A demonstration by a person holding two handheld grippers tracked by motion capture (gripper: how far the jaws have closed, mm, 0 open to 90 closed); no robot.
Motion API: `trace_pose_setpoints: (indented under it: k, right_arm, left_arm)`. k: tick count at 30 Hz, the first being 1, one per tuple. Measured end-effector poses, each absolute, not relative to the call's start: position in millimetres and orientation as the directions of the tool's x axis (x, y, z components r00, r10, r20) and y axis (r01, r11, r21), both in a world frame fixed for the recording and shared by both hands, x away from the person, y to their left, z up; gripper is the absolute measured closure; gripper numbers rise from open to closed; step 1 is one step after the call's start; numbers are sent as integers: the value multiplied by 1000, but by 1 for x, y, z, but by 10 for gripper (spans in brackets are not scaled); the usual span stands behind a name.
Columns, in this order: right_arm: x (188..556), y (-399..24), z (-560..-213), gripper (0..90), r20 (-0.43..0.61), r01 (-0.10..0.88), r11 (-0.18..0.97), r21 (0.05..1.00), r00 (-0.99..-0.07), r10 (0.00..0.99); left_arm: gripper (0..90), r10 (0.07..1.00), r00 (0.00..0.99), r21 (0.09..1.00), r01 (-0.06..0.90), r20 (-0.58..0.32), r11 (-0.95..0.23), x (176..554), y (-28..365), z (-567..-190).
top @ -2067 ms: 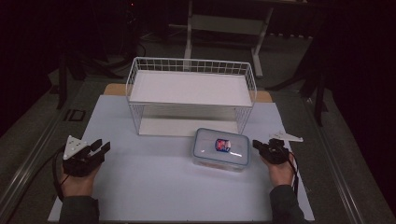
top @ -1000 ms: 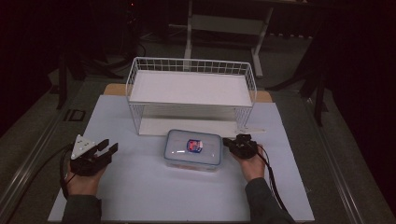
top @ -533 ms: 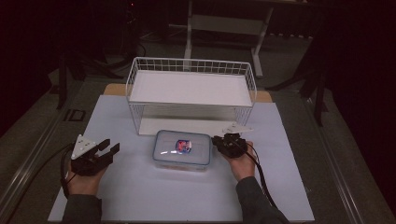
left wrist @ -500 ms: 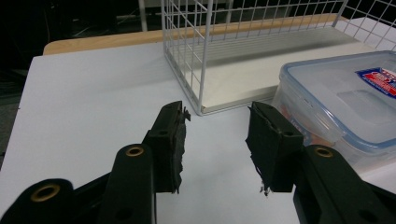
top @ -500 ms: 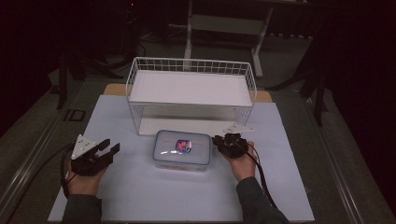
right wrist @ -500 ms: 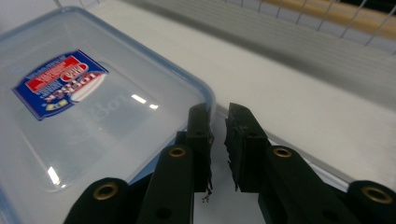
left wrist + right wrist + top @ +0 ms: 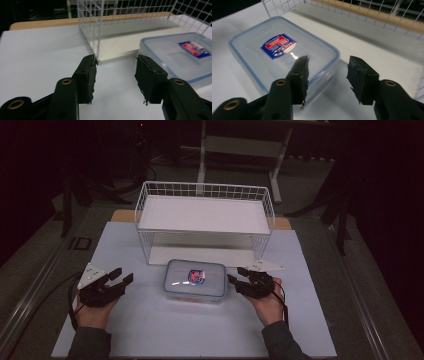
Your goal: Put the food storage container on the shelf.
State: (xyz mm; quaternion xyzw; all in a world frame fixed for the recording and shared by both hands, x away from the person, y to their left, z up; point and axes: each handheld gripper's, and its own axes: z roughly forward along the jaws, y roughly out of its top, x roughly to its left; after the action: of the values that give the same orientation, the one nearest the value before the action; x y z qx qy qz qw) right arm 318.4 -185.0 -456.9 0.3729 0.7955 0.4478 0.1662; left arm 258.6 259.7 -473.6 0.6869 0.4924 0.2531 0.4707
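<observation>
Squarely between the two tongs, a clear plastic food container [image 7: 195, 280] with a rounded blue-rimmed lid lies flat on the white table [image 7: 150, 330], just before the white wire rack [image 7: 205, 215]. Both the right gripper [image 7: 236, 275] and the left gripper [image 7: 121, 276] have just been opening, jaws apart with nothing between their black pads

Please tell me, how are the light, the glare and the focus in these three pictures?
High view: dark surroundings, lit table, a small glare on the container lid. Left gripper view: near fingers soft, wire rack sharper. Right gripper view: bright spots beside the container's label, far rack wires blurred.
</observation>
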Motion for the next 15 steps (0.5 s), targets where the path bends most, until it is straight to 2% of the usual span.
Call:
trace_pose_setpoints:
  k: [5, 10, 12, 15]
  right_arm:
    - [320, -187, -466, 433, 131, 488, 282, 826, -653, 746]
    - [322, -186, -469, 412, 167, 507, 257, 823, -648, 743]
    - [323, -182, -473, 380, 194, 529, 259, 808, -654, 731]
    - [325, -180, -476, 377, 220, 545, 250, 800, -655, 723]
  left_arm:
    - [425, 881, 443, 880, 469, -164, -73, 271, 243, -473]
    - [389, 859, 469, 870, 490, -206, -59, 277, 235, -474]
    - [383, 836, 483, 856, 516, -262, -30, 286, 228, -474]
    - [390, 825, 491, 841, 540, -281, -35, 292, 222, -476]
